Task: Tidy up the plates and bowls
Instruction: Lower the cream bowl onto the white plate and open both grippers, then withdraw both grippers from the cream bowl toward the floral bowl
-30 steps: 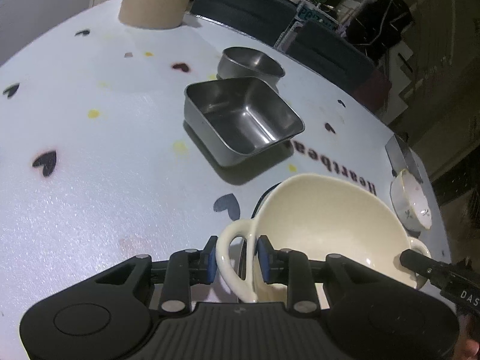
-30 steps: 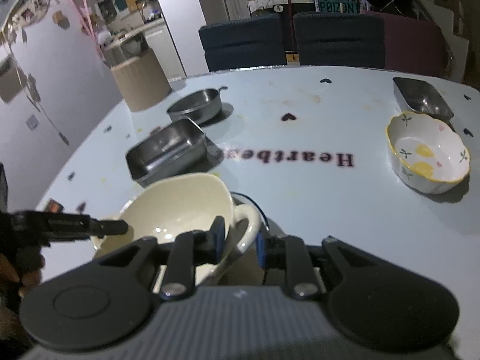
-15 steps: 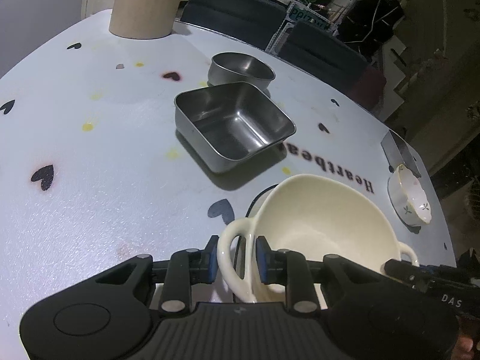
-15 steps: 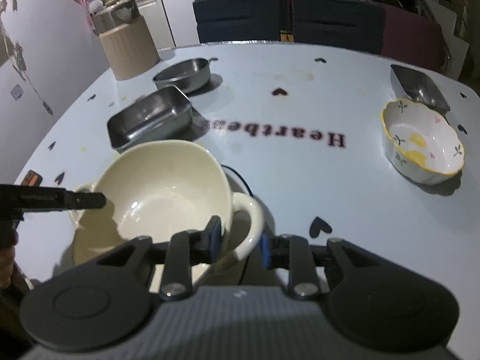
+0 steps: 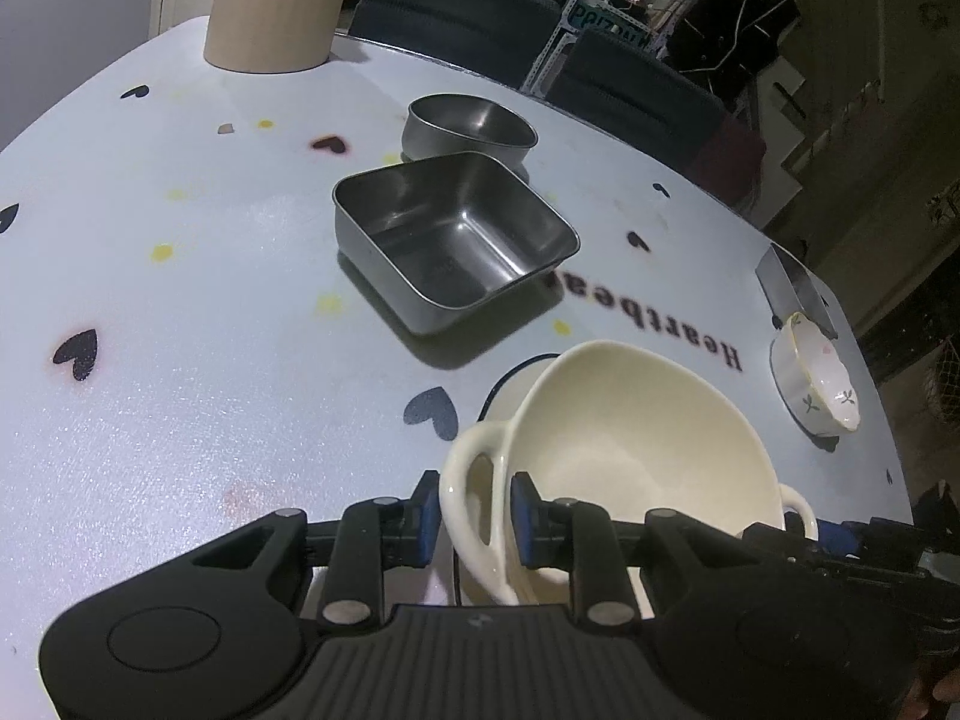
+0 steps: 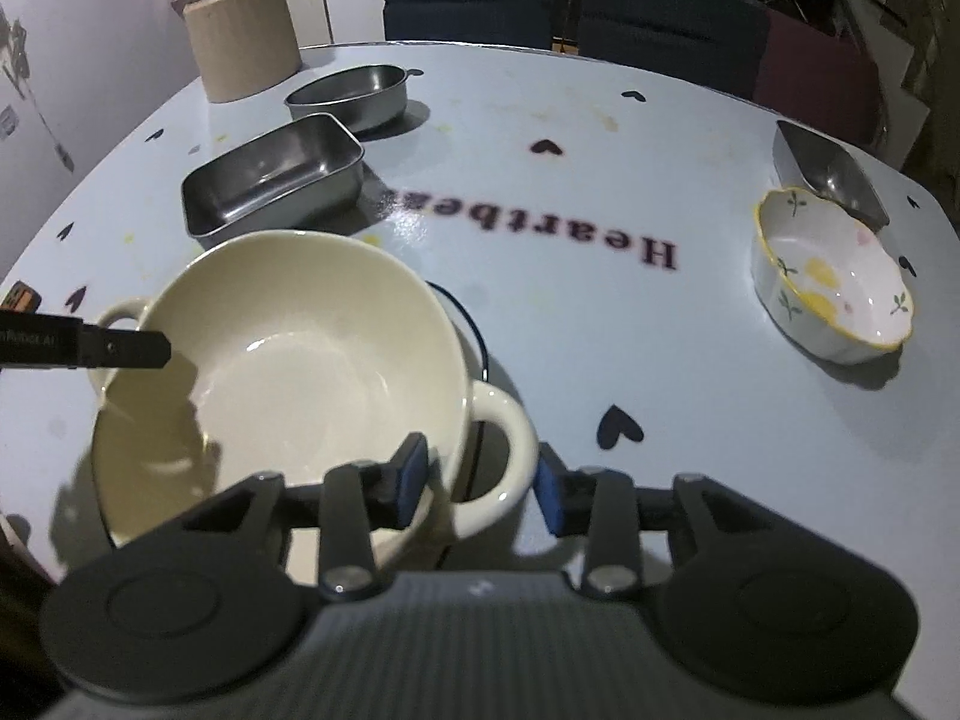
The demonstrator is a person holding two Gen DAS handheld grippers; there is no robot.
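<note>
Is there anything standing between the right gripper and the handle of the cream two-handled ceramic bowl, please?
Nothing visible does. The right gripper straddles one loop handle of the cream two-handled ceramic bowl; its jaws are opening, with a gap at the outer pad. The left gripper clamps the opposite handle.

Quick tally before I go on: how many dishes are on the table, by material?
Steel: 3, a round bowl, a square tray, and a tray at the far right
Ceramic: 2, the cream two-handled bowl and the flowered bowl
Total: 5
</note>
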